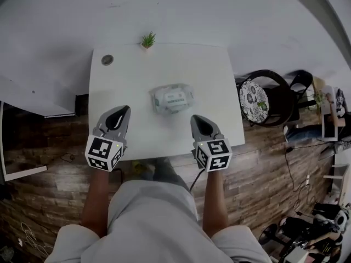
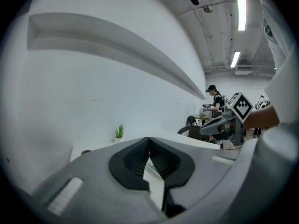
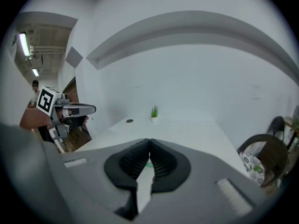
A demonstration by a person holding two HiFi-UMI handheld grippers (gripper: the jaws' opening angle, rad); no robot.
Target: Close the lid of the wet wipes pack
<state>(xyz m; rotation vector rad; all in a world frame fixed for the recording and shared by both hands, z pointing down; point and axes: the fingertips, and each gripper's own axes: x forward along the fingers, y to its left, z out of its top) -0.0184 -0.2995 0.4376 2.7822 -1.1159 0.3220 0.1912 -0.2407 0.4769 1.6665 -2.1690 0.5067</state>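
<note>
The wet wipes pack, pale with a white and green lid lying flat on top, rests in the middle of the white table. My left gripper hovers over the table's near left part, jaws together, nothing between them. My right gripper hovers at the near right, also shut and empty. Both stand apart from the pack, which lies between and beyond them. In the left gripper view the left gripper shows its tips meeting; in the right gripper view the right gripper does likewise, and a sliver of the pack shows behind the pads.
A small potted plant stands at the table's far edge, a round grommet at its far left corner. A dark chair with a patterned cushion stands right of the table. Wooden floor surrounds it.
</note>
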